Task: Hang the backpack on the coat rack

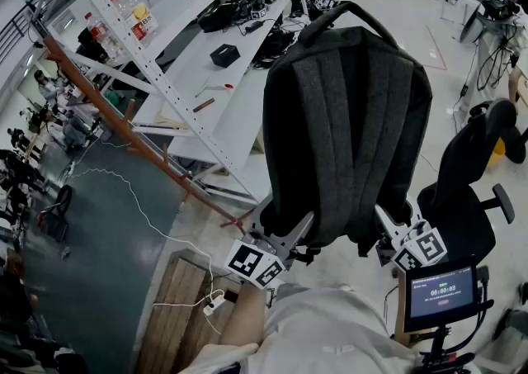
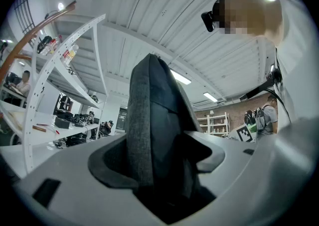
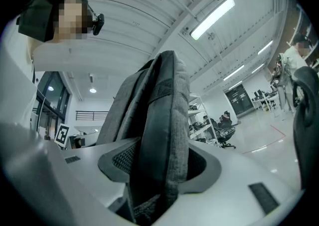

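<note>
A dark grey backpack (image 1: 346, 133) hangs upright in the air in front of me, with its top handle (image 1: 346, 13) pointing away. My left gripper (image 1: 289, 236) is shut on its lower left side and my right gripper (image 1: 389, 236) on its lower right side. In the left gripper view the backpack (image 2: 154, 120) stands up between the jaws of the left gripper (image 2: 159, 157), and its fabric fills the gap. The right gripper view shows the backpack (image 3: 159, 120) wedged the same way in the right gripper (image 3: 159, 165). Both views look up past the bag at the ceiling.
A white slotted shelving frame (image 1: 148, 67) and long white worktables (image 1: 239, 92) with tools run along the left. A black office chair (image 1: 470, 207) stands at the right, with a small screen on a stand (image 1: 443, 292) below it. A wooden board (image 1: 177, 314) and a white cable (image 1: 140, 207) lie on the floor.
</note>
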`<state>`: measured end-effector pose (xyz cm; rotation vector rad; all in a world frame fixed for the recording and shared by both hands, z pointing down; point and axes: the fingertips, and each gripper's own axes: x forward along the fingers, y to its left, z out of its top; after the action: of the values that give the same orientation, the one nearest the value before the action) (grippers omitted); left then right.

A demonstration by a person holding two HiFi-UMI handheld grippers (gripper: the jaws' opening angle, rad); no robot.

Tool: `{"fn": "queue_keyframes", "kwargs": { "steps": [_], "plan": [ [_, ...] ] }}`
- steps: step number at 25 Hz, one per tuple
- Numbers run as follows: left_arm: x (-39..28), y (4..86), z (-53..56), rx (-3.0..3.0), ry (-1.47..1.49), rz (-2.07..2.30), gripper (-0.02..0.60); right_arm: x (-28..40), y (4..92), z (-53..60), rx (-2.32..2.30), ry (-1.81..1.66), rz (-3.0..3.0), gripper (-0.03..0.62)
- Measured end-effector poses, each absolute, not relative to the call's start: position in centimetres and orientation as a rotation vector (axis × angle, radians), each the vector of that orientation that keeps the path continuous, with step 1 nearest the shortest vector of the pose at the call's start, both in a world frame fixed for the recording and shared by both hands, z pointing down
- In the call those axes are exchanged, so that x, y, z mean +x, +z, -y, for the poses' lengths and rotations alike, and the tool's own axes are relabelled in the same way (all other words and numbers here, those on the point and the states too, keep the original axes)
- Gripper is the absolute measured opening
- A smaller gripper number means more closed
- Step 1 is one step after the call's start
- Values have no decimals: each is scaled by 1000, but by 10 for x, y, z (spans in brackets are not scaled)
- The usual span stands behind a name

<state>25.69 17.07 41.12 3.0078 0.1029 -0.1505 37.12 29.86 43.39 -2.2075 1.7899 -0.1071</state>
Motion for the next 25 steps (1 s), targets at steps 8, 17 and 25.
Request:
{"fn": "queue_keyframes", "kwargs": {
  "steps": [8, 17, 25],
  "plan": [
    [205, 418, -58, 2992, -197, -47, 310, 324, 436, -183, -2201, -104, -1854, 230],
    [131, 411, 31, 2947, -267, 161, 310, 266, 418, -77, -2116, -135, -2045, 230],
    [33, 418, 124, 2917, -310, 426, 310, 185, 421, 43, -1945, -163, -2247, 230]
  ]
}}
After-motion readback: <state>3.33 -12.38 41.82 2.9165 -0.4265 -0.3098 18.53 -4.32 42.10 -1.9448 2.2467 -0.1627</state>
